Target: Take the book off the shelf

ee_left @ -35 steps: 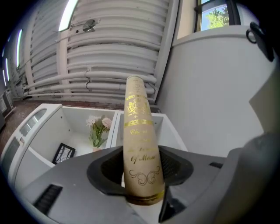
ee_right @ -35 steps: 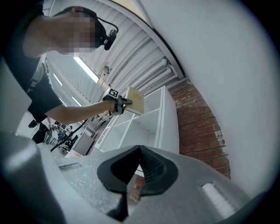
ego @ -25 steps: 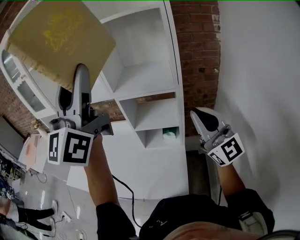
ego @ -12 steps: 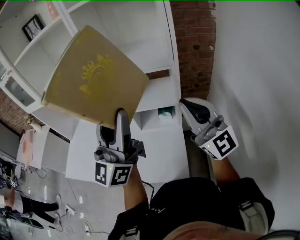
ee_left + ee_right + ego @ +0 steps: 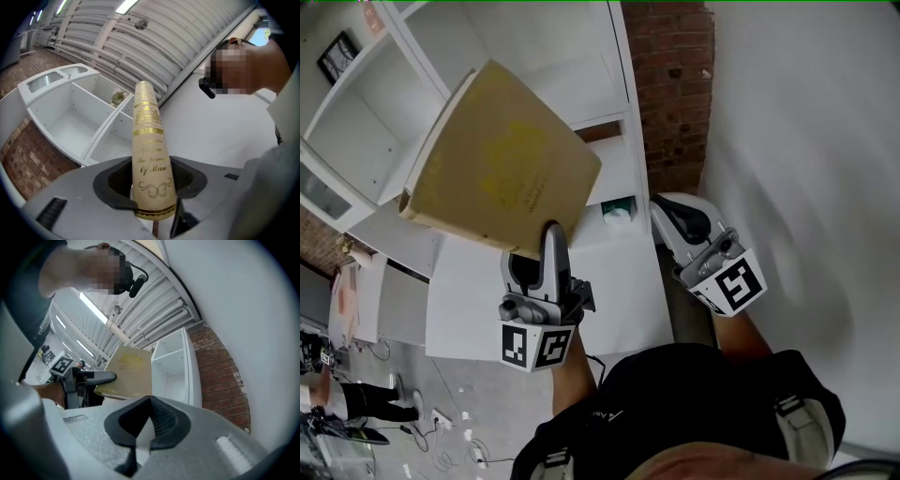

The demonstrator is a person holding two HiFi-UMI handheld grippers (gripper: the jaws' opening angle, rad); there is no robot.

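Count recorded on site: one book (image 5: 502, 164); one white shelf unit (image 5: 572, 56); two grippers, the left gripper (image 5: 551, 239) and the right gripper (image 5: 673, 214); one framed picture (image 5: 337, 56); one small greenish item (image 5: 619, 214).

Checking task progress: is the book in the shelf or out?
Out. The left gripper holds the book at its spine, clear of the white shelf.

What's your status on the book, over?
Left hand-held gripper shut on book, spine between the jaws. Book out, held clear of white shelf. Right hand-held gripper shut, empty. Nothing in the way.
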